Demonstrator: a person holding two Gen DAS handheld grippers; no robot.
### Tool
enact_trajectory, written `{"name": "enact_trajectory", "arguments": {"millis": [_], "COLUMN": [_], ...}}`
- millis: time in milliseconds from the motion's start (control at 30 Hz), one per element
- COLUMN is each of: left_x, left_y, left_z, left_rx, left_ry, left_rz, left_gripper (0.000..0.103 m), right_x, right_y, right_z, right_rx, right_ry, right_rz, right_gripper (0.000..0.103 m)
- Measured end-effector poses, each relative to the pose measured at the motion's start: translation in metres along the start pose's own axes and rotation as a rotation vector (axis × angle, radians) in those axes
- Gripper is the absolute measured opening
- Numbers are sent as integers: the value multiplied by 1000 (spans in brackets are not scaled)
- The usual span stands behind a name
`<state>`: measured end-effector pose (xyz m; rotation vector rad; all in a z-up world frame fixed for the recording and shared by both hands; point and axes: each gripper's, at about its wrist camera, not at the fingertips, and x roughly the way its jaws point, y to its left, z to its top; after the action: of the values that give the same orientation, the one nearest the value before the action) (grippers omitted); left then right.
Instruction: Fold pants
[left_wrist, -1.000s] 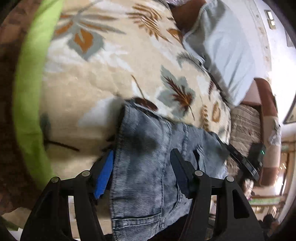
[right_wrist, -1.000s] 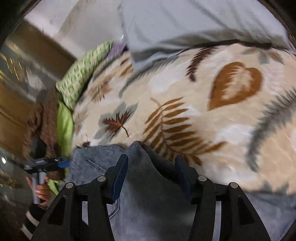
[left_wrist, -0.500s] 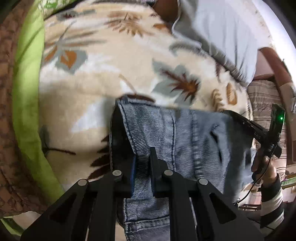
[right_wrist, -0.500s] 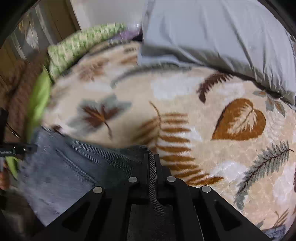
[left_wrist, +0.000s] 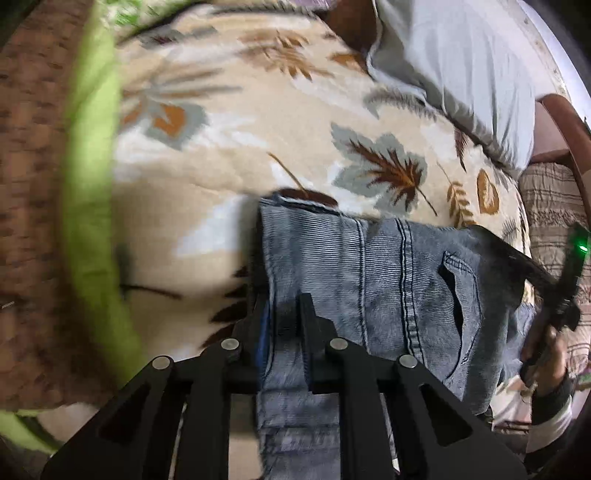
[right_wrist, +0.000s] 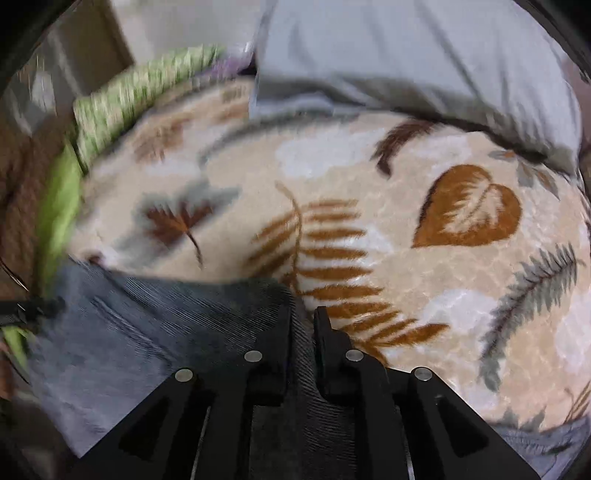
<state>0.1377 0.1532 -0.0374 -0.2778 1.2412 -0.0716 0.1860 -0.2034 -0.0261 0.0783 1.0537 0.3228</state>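
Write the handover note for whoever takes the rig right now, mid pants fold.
Left claw: shut on the pants at their left edge.
Right claw: shut on the pants' other corner.
Pants: grey-blue denim, held between both claws over the leaf-print blanket, pocket side up. A grey pillow lies at the far end.
Done: both corners gripped.
Left: probably carry the held edge over to make the fold, lay it flat, then release.

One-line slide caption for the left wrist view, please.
Left tool shut on the edge of grey-blue corduroy pants, which lie across a leaf-print blanket near a grey pillow.
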Motion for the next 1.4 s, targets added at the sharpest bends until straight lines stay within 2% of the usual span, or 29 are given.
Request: {"name": "enact_trajectory", "arguments": {"millis": [33,100,133,167,233,333,433,500,600,667,767,900,1000,1100,1133,1167,1200,1233,1267,1333,1400], "left_x": [-9,-29,-35,-39,-47,-44,-28,-13,7,26,37,43,47,56,60,63,66,69,72,70,59], "left_y": [0,-9,-16,-23,-53,-100,-150,-183,-203,-204,-203,-213,-215,-212,-212,-211,-210,-210,-211,-210,-215], "left_z": [-3,-12,-17,-21,-36,-59,-88,-104,-119,-128,-137,-138,-134,-126,-125,-124,-123,-122,-122,-121,-117], "left_rx": [2,12,18,25,64,110,125,115,44,-62,-139,-145,-150,-179,-185,-192,-204,-206,-205,-211,-199], "left_ry": [-19,-57,-65,-74,-75,-25,86,157,219,278,319,312,294,279,280,283,294,310,329,324,297], "left_rz": [0,-38,-60,-84,-157,-261,-399,-465,-500,-532,-533,-483,-445,-408,-399,-386,-386,-389,-391,-383,-397], "left_gripper": [16,35,58,67,67,69,70,70,70,70,70,70,70,70,69,64,54,21,5,5,4], "right_x": [-10,-41,-51,-66,-89,-121,-162,-186,-212,-220,-215,-189,-169,-153,-147,-143,-139,-136,-136,-138,-147], "right_y": [-5,-16,-19,-26,-43,-80,-125,-152,-190,-208,-222,-223,-227,-234,-235,-238,-239,-241,-242,-244,-247], "right_z": [-1,-11,-16,-27,-49,-89,-137,-167,-213,-237,-262,-264,-259,-257,-258,-260,-263,-267,-269,-267,-253], "right_rx": [20,67,78,103,169,280,365,432,596,700,826,923,1008,1098,1141,1178,1219,1261,1276,1266,1206], "right_ry": [-14,-60,-73,-92,-112,-140,-167,-188,-225,-242,-243,-200,-186,-153,-143,-132,-125,-129,-134,-153,-168], "right_rz": [15,35,35,43,63,53,-49,-80,-34,44,238,400,434,413,426,430,429,432,425,406,399], "right_gripper": [20,26,28,30,30,30,33,34,46,50,56,57,57,64,64,64,63,58,38,12,11]}}
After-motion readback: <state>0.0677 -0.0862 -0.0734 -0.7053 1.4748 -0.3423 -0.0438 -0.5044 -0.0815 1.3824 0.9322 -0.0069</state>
